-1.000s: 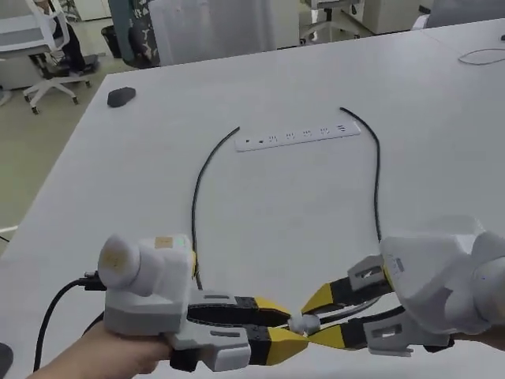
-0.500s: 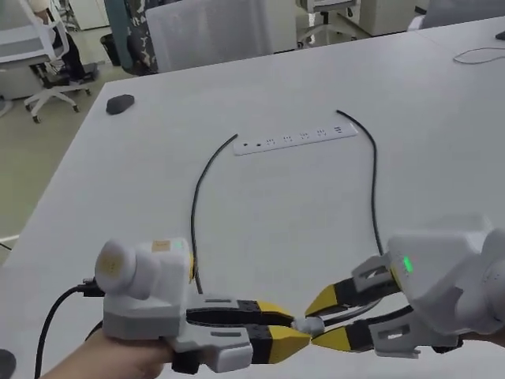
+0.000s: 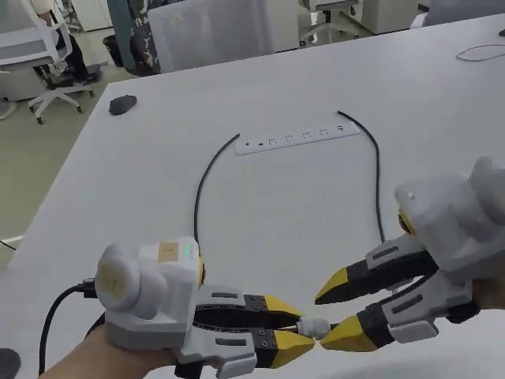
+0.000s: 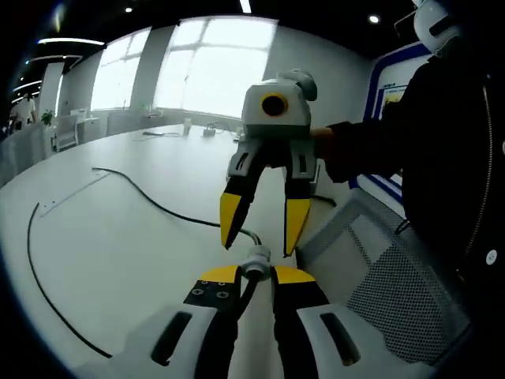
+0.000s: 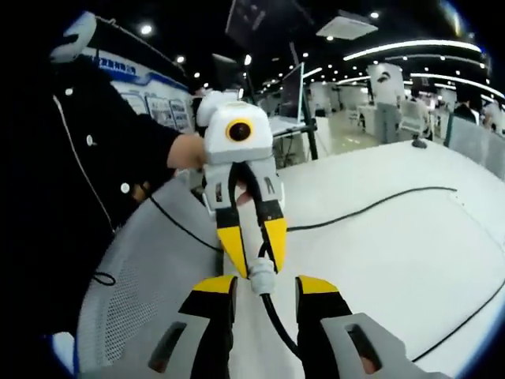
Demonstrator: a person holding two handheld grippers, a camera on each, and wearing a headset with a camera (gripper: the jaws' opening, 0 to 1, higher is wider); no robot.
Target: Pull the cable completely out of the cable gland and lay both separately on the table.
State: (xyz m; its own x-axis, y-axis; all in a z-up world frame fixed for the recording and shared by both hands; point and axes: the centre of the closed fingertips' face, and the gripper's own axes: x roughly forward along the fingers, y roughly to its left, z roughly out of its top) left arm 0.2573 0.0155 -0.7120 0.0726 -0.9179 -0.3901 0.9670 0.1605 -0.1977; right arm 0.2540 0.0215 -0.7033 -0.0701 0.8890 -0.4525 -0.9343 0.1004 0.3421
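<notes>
Left gripper [image 3: 306,327] clenched on the small white plastic cable gland [image 3: 317,324], held well on the person's side of the long white power strip [image 3: 298,136]. Right gripper [image 3: 321,322] released, jaws spread either side of the thin black cable [image 3: 377,181], which arcs away to the strip's right end. Cable not yet out of gland.

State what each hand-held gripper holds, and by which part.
Left hand-held gripper pinches the cable gland by its white body; right hand-held gripper is open around the cable, holding nothing.
</notes>
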